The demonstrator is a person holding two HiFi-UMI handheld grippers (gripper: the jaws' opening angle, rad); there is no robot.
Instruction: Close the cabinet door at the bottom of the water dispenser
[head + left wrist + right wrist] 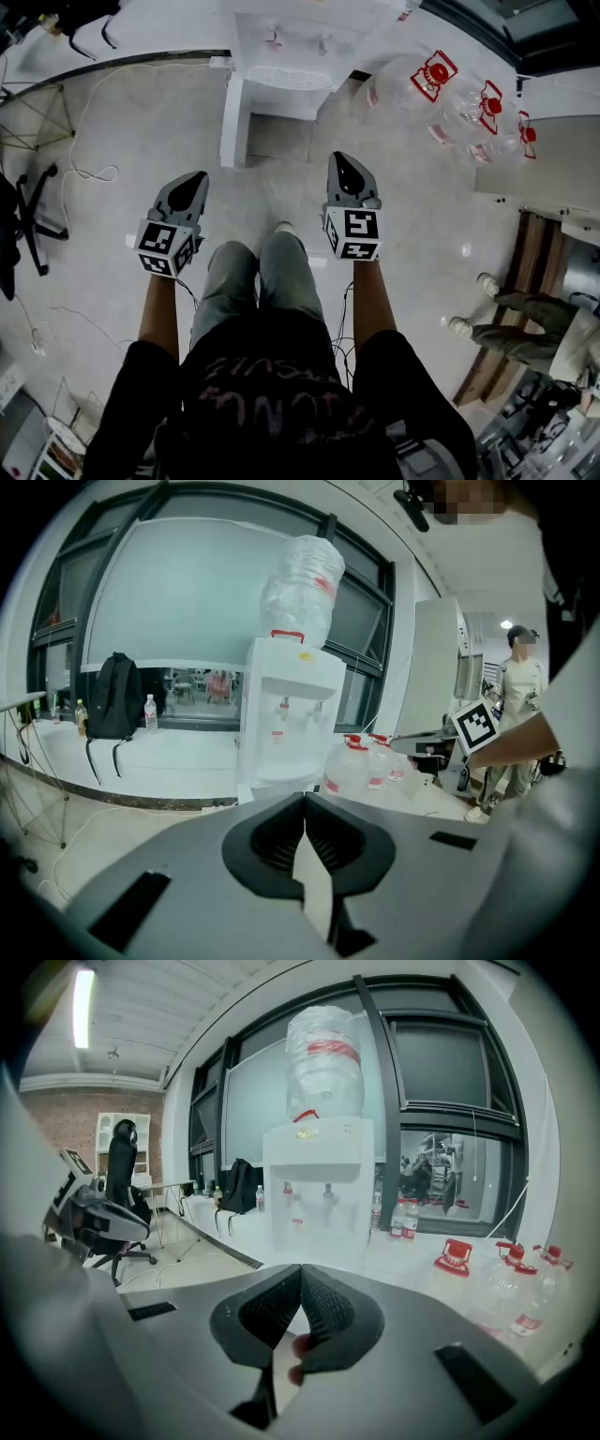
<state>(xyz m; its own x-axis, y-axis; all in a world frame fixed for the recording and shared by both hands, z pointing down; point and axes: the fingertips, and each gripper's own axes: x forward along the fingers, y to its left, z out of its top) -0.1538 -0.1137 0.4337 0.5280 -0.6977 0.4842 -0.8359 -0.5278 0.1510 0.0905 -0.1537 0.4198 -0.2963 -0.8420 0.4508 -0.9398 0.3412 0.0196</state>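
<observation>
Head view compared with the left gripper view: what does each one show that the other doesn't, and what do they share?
Only the head view shows the person's legs and black shirt from above. Only the left gripper view shows the big bottle standing on top of the dispenser and the black backpack on the sill. Both show the water dispenser and the red-capped jugs beside it.

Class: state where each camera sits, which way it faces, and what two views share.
Head view: on the head, steeply down at floor and water dispenser; arms, legs, left gripper, right gripper show.
Left gripper view: on that gripper, forward at the dispenser; its shut jaws show.
Right gripper view: likewise, own shut jaws.
Shared: the dispenser.
</observation>
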